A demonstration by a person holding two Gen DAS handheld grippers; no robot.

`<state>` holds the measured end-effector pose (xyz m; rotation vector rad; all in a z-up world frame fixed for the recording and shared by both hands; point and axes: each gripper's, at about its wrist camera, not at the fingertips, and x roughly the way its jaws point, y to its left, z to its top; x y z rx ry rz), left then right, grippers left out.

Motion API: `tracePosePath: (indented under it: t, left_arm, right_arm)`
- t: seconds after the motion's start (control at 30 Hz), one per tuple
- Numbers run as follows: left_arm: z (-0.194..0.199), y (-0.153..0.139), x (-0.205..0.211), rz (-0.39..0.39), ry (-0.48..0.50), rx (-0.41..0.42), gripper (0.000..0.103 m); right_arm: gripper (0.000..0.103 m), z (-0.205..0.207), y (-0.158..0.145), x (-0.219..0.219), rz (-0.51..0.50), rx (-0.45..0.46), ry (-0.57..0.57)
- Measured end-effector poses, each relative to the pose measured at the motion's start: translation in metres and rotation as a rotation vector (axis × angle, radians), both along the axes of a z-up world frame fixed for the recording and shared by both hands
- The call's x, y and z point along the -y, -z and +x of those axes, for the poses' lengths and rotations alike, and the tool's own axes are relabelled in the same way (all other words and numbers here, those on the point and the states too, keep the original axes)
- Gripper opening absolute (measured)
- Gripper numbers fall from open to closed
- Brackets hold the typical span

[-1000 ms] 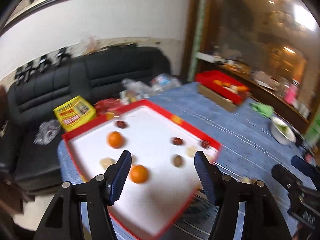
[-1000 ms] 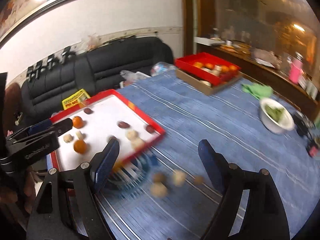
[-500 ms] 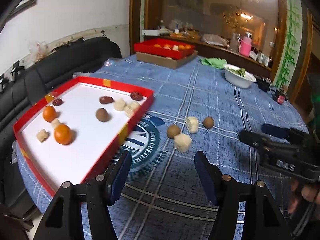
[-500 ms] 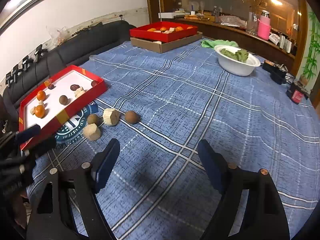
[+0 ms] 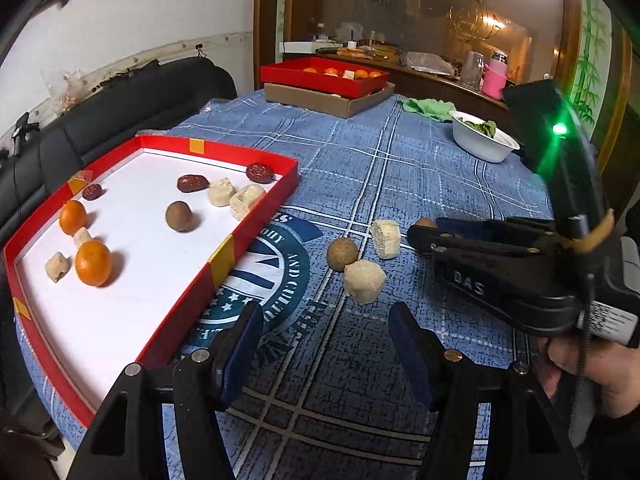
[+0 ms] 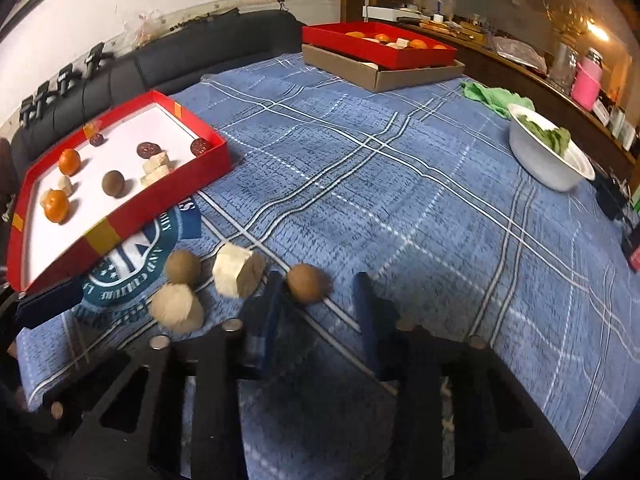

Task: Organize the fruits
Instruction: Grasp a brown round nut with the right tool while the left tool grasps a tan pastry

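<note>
A red tray (image 5: 256,236) (image 6: 160,208) with a white floor holds oranges, dark dates, a brown round fruit and beige chunks. On the blue cloth beside it lie a brown fruit (image 5: 342,254) (image 6: 183,267) and two beige chunks (image 5: 364,282) (image 5: 385,233). A second brown fruit (image 6: 306,282) sits between the jaws of my right gripper (image 6: 319,277) (image 5: 420,236). Those jaws are closing; the left pad is at the fruit and a gap shows on its right. My left gripper (image 5: 324,320) stands open just short of the nearer chunk, with nothing between its fingers.
Another red tray of fruit (image 5: 324,80) (image 6: 380,52) sits on a cardboard box at the far side. At the right are a white bowl of greens (image 5: 482,146) (image 6: 548,160) and a green cloth (image 6: 492,98). A black sofa (image 5: 132,108) runs along the table's left edge.
Both grippers have come down closer to the loose fruit on the cloth. The right jaws have narrowed from wide open to straddling the brown fruit. The left jaws kept their width.
</note>
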<state>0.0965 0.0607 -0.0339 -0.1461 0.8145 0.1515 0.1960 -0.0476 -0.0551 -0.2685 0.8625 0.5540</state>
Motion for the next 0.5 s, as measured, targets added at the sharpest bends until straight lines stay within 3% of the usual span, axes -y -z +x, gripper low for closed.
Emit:
tracePosePath:
  t: [0.33,0.43,0.5]
  left_arm:
    - [0.022,0.006,0.006,-0.068,0.027,-0.041,0.061]
    - [0.033,0.008,0.011,-0.08,0.025,-0.061,0.057]
    - [0.043,0.012,0.012,-0.079,0.007,-0.088,0.048]
  right_arm:
    - [0.022,-0.006,-0.008,0.02,0.041,0.007,0.033]
    - [0.022,-0.015,-0.014,0.033,0.071,0.017,0.048]
    - [0.022,-0.019,-0.017,0.039,0.087,0.02,0.051]
